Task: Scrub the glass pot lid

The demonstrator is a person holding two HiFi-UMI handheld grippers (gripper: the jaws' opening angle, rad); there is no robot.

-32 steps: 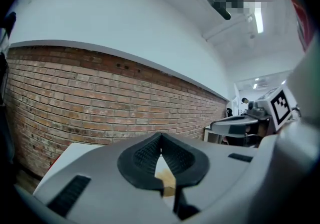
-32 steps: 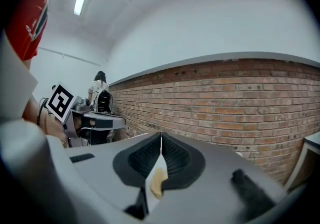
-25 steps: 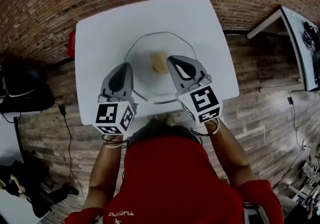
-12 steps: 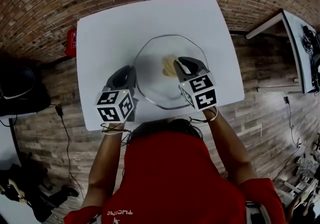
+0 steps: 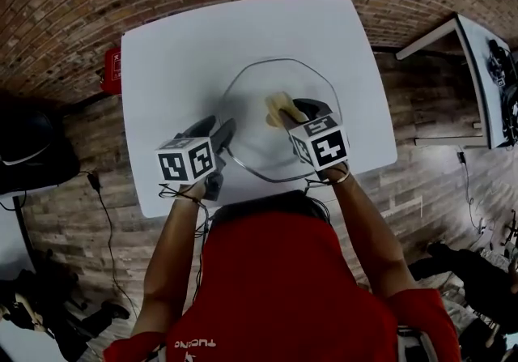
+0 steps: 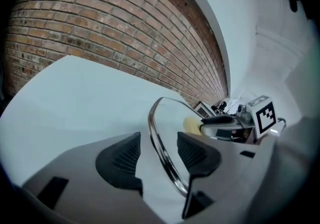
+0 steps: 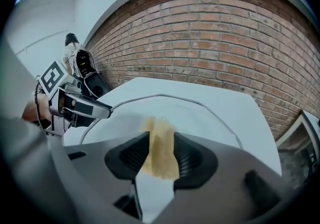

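The glass pot lid lies flat on the white table. A yellow sponge rests on its glass. My left gripper is at the lid's near-left edge. In the left gripper view its jaws are opening and the metal rim runs between the pads with a gap on each side. My right gripper sits over the lid's right half, its jaws also opening. In the right gripper view the sponge stands between the pads, not squeezed.
A red object sits at the table's left edge. Another white table stands to the right, and dark gear lies on the floor at the left. A brick wall rises behind the table.
Both grippers have moved forward and lower onto the lid. The left jaws now straddle the rim and the right jaws now hold the sponge between them.
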